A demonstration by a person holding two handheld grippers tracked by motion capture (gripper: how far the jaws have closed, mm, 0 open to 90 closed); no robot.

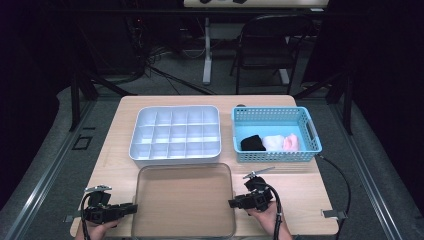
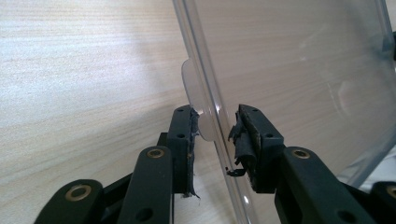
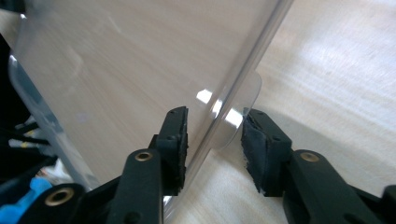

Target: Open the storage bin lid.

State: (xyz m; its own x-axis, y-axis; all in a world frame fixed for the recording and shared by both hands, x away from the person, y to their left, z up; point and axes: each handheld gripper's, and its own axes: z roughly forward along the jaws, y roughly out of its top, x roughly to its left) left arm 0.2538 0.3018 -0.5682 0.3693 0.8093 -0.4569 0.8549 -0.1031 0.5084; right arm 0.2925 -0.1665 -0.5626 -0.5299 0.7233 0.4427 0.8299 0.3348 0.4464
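Wooden table (image 1: pixel 295 187) seen from above, with a clear plastic lid (image 1: pixel 184 199) lying flat near its front edge, between two hand-held grippers. On the lid's left side the left gripper (image 1: pixel 131 207) points inward at the lid's rim; on the right side the right gripper (image 1: pixel 232 203) does the same from the opposite direction, so the two face each other across the lid. In the left gripper view, the two black jaws straddle the lid's left rim and a small rounded tab (image 2: pixel 198 109) that sticks out from it — one jaw sits against the tab on the outer side, the other stands a little clear of the rim on the inner side, so the jaws are parted and not pressing. In the right gripper view, the jaws likewise straddle the lid's right rim and its tab (image 3: pixel 240 116); a gap shows beside each pad, so this gripper too is released rather than clamped. Behind the lid, toward the far side of the table, sits a white compartment tray (image 1: pixel 176 134) divided into many small cells. To its right stands a blue basket (image 1: pixel 275 114) with a perforated wall, holding rolled socks — one black (image 1: pixel 253 143), one white (image 1: pixel 273 142), one pink (image 1: pixel 293 142).
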